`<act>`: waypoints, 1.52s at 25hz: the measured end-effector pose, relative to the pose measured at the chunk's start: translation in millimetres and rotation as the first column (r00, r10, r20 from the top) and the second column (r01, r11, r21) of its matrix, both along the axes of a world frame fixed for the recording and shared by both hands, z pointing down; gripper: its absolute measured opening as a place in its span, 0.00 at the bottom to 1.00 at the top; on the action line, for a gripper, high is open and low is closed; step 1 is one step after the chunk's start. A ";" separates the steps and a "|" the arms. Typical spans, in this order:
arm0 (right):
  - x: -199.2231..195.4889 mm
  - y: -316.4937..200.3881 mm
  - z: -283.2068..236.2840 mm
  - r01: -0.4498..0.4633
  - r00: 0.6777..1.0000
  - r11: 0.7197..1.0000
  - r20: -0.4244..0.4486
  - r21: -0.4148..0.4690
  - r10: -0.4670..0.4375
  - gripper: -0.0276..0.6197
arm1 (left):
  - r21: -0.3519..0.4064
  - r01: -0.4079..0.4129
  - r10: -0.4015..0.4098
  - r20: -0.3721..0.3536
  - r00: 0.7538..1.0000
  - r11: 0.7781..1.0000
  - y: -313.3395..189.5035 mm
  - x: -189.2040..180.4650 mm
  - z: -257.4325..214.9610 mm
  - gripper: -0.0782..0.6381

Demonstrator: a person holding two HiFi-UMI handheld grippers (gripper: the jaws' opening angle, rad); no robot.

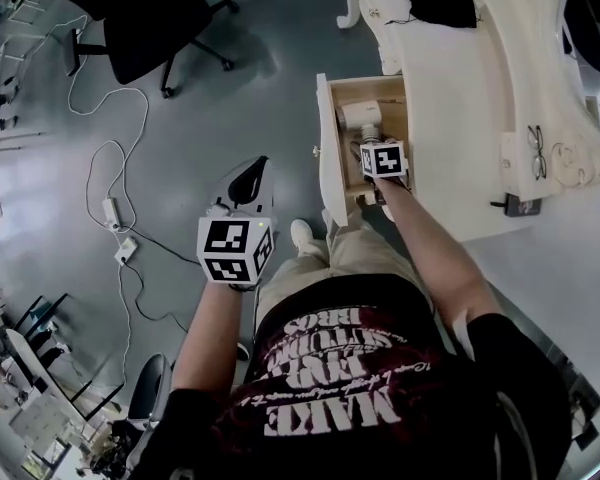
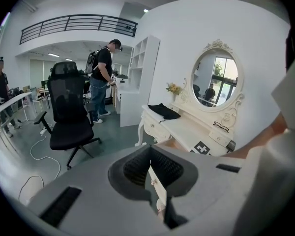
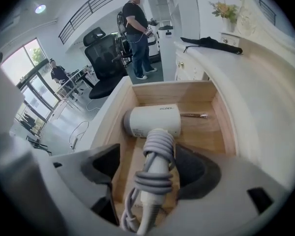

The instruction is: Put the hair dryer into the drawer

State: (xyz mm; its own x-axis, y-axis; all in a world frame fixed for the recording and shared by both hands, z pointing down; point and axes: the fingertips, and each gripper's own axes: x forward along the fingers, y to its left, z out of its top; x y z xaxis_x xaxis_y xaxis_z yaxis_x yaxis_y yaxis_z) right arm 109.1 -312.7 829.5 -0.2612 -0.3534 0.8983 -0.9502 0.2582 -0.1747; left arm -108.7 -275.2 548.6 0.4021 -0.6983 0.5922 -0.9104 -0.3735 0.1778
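One hair dryer (image 3: 153, 121) | one open drawer (image 3: 172, 90) | right gripper (image 3: 151, 173) fingers (image 3: 199, 168) apart

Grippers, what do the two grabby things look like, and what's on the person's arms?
Both the left gripper and the right gripper are smooth pale grey shells with black textured pads inside the jaws. Each carries a white cube printed with black square markers. The arms are bare below the short sleeves of a black T-shirt with pale lettering.
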 end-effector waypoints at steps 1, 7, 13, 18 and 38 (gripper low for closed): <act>0.5 2.2 -5.7 -0.002 1.000 1.000 0.002 0.016 0.002 0.60 | 0.006 -0.005 0.005 -0.003 1.000 1.000 1.4 0.2 -2.2 0.12; 3.5 8.2 -45.1 0.001 1.000 0.992 0.014 0.130 -0.003 0.60 | 0.066 -0.023 0.024 -0.014 1.000 0.998 7.2 0.3 -19.8 0.12; -9.9 19.5 -126.7 0.028 0.986 0.935 0.142 0.354 -0.084 0.28 | 0.169 -0.021 0.023 -0.010 1.000 0.985 15.4 -4.1 -46.8 0.12; -7.1 32.8 -195.5 0.074 0.986 0.849 0.092 0.524 -0.143 0.05 | 0.272 -0.013 0.020 -0.026 0.999 0.962 21.4 -8.3 -73.3 0.12; -34.2 67.8 -380.5 0.006 0.963 0.648 0.171 0.761 -0.209 0.05 | 0.486 -0.049 0.037 0.034 0.999 0.873 61.2 -38.0 -167.6 0.12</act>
